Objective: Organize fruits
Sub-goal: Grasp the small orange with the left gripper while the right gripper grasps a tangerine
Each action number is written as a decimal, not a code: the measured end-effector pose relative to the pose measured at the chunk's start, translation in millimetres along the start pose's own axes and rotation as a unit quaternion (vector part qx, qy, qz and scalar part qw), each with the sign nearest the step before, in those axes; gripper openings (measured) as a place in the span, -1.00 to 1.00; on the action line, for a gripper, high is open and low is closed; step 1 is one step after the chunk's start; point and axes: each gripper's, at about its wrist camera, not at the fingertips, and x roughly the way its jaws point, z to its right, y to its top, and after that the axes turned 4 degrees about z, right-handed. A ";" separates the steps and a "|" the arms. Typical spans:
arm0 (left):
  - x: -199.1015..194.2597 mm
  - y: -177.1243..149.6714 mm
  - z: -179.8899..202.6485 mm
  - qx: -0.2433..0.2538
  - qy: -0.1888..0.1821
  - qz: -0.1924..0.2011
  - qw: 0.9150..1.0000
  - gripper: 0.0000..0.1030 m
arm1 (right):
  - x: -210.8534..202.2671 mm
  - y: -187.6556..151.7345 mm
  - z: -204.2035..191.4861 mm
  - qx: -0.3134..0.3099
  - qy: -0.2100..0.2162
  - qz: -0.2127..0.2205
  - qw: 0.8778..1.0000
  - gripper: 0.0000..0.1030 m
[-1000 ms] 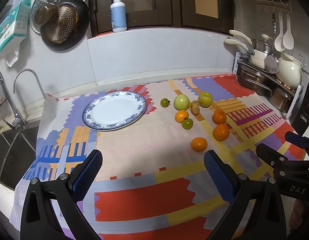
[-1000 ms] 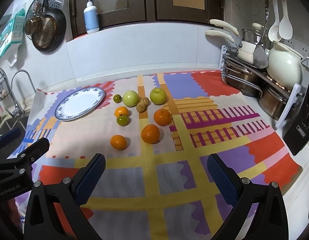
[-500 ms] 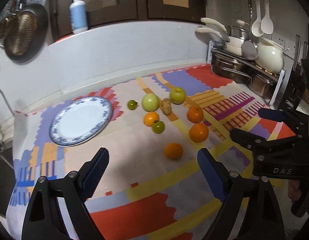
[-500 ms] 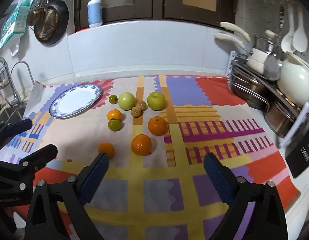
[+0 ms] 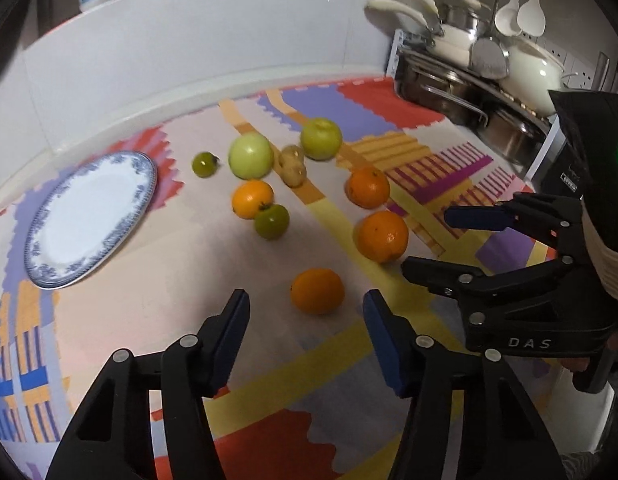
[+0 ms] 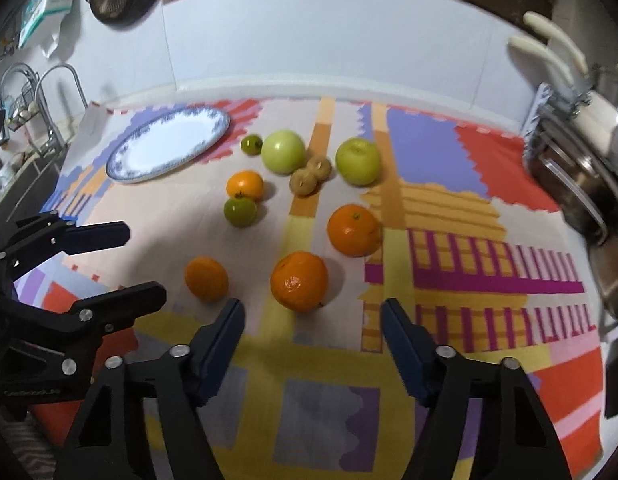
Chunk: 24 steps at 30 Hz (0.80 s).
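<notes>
Several fruits lie on a colourful mat. My left gripper [image 5: 307,312] is open, its jaws either side of and just short of a small orange [image 5: 317,290], which also shows in the right wrist view [image 6: 206,278]. My right gripper [image 6: 313,318] is open just short of a larger orange [image 6: 299,281]. A third orange [image 6: 354,230], two green apples [image 6: 283,151] [image 6: 357,161], two brown fruits [image 6: 309,174], an orange persimmon [image 6: 245,185] and two green tomatoes [image 6: 239,211] [image 6: 251,144] lie beyond. An empty blue-rimmed plate [image 6: 169,143] sits at the left.
A rack of pots and pans [image 5: 481,80] stands at the mat's right edge. A sink with a tap [image 6: 41,120] is at the left. The white backsplash wall [image 6: 329,40] runs behind.
Both grippers have moved forward and down toward the fruits. The left gripper now frames the small orange; the right one is close to the larger orange. Both stay open.
</notes>
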 end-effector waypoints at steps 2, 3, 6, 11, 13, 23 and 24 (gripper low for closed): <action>6.4 0.3 0.7 0.006 -0.005 -0.006 1.000 0.09 | 8.9 -0.5 1.9 0.000 0.005 -0.011 1.000 0.24; 10.4 0.2 0.2 0.007 -0.007 -0.011 1.000 0.09 | 12.0 -0.2 1.5 -0.002 0.009 -0.013 1.000 0.22; 21.3 1.7 -3.2 0.001 -0.010 -0.024 1.000 0.06 | 20.0 0.1 1.8 -0.008 0.012 -0.021 1.000 0.21; 34.6 3.9 -6.8 -0.009 -0.021 -0.040 0.999 -0.03 | 32.1 3.6 4.8 -0.011 0.019 -0.035 0.999 0.13; 38.5 4.0 -7.1 -0.010 -0.025 -0.045 0.999 -0.08 | 35.0 5.4 5.2 -0.013 0.021 -0.038 0.999 0.10; 47.1 5.6 -9.9 -0.029 -0.043 -0.054 0.997 -0.29 | 47.1 9.8 3.9 -0.009 0.035 -0.051 0.998 -0.04; 47.3 5.8 -10.5 -0.030 -0.044 -0.054 0.997 -0.29 | 48.0 9.7 3.5 -0.007 0.036 -0.051 0.998 -0.06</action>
